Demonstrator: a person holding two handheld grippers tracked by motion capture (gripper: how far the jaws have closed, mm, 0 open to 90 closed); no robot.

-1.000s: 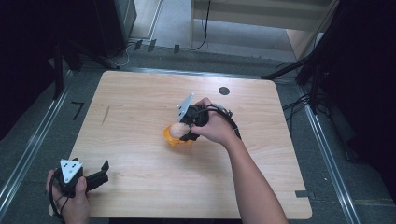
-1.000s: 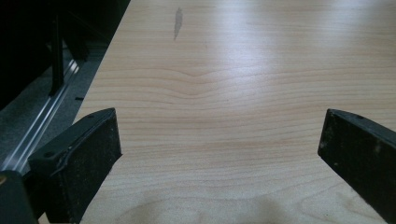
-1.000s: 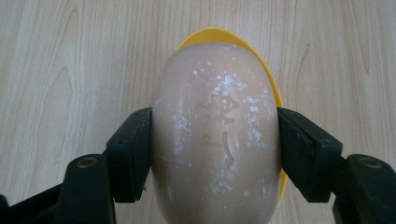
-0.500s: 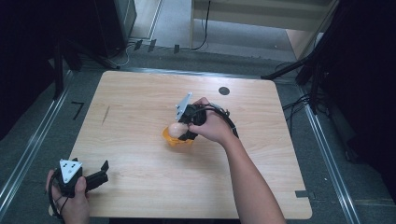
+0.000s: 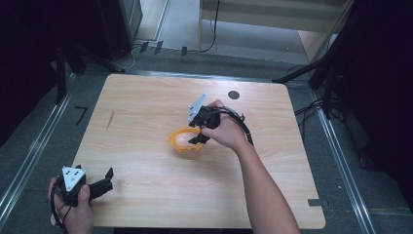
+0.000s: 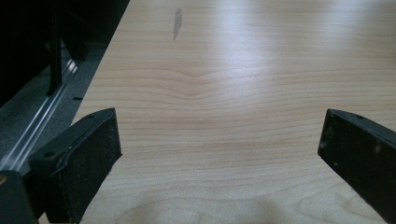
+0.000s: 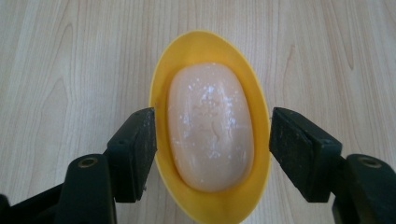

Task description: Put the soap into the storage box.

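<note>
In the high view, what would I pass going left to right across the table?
Left gripper near the front left corner → yellow dish holding the soap → right gripper over the dish → small black disc on the table.

The soap [image 7: 211, 126] now lies in the yellow dish [image 7: 210, 205], released; right claw [image 7: 212, 149] jaws stand apart, at the dish's 3 and 9 o'clock.

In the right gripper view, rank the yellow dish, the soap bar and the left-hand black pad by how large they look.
1. Yellow dish: largest, it rings the whole bar.
2. Soap bar: smaller, lying inside the dish.
3. Left-hand black pad of the right claw: smallest as seen, though it sits nearer the camera, so its true size is unsure.
</note>
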